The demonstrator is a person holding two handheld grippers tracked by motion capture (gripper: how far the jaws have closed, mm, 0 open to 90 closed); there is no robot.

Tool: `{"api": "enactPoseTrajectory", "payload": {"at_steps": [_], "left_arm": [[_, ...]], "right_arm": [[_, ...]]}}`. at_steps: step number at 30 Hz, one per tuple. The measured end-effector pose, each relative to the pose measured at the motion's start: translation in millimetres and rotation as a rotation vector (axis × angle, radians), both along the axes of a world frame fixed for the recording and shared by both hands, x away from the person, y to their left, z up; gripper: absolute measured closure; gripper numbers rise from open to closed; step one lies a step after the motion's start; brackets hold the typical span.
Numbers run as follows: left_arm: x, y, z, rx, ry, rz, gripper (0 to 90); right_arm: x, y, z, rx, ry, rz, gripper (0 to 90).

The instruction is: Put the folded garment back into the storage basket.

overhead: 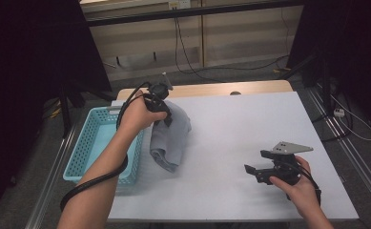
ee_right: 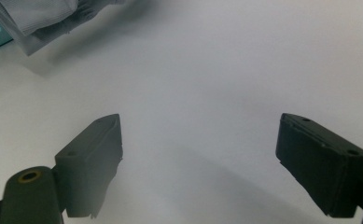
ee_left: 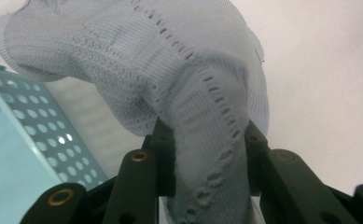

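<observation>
Grey knit cloth (overhead: 171, 136) hanging pinched in left gripper (overhead: 163, 112) beside basket (overhead: 85, 148) rim at centre left, right gripper (overhead: 257, 172) gaping wide, empty, over bare white table (overhead: 231, 133) lower right.

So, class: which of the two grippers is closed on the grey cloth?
The left gripper, beside the blue basket, pinches the grey cloth. The right gripper hangs open over bare table.

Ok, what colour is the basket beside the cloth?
Light turquoise basket, with perforated walls; clearest in the high view.

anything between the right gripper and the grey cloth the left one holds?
Nothing: bare white table separates the right gripper from the grey cloth, as the high view and right gripper view show.
</observation>
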State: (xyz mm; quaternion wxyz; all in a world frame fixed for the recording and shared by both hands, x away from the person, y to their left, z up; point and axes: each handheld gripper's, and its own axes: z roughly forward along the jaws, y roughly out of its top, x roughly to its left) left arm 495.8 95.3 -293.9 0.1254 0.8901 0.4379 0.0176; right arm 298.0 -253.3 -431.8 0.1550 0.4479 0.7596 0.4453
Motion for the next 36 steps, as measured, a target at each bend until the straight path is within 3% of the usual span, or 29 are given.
{"api": "enactPoseTrajectory", "payload": {"at_steps": [15,20,36], "left_arm": [[7.8,13.9,31.4,0.027,-0.034,0.008,67.6],[9.8,19.3,40.4,0.015,-0.033,0.012,67.6],[13.0,36.8,58.3,0.021,-0.046,0.034,67.6]], "right_arm": [[-0.2,0.3,0.3,0.000,0.001,-0.001,14.8],[-0.2,0.2,0.3,-0.001,0.000,0.000,14.8],[-0.4,0.5,0.7,0.002,0.001,0.000,14.8]]}}
